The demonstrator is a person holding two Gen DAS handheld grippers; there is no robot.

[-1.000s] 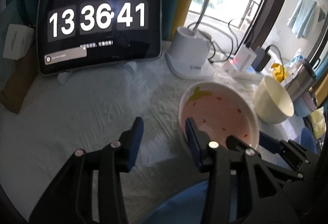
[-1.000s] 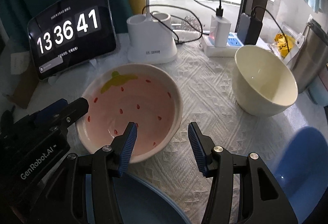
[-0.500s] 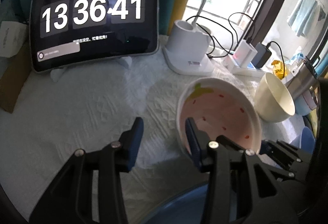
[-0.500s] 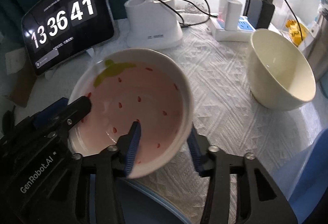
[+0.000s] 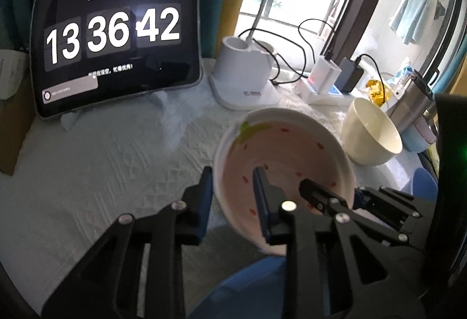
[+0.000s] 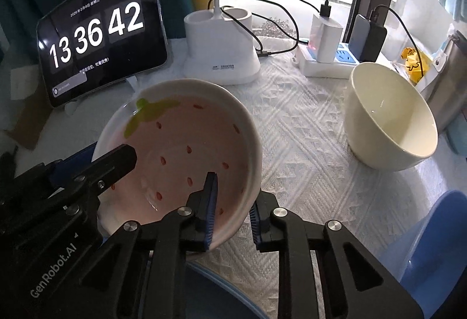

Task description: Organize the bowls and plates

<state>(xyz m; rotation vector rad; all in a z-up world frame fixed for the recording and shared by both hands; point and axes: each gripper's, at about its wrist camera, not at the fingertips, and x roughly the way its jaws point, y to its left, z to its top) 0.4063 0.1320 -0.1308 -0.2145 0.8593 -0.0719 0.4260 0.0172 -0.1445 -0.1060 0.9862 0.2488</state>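
Pink strawberry-patterned ceramic bowl (image 6: 181, 149) over white cloth (image 6: 306, 138), near cream bowl (image 6: 388, 117) | left gripper (image 5: 233, 199), right gripper (image 6: 233, 211) just closed, clenched on opposite rims | two-sided hold, likely for level lift.

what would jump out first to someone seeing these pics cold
First, the strawberry bowl in the middle of the white cloth, its rim clamped by the left gripper on one side and the right gripper on the other, both having just closed onto it. Next, the tablet at the back left, showing a big glowing clock. A cream bowl stands empty to the right.
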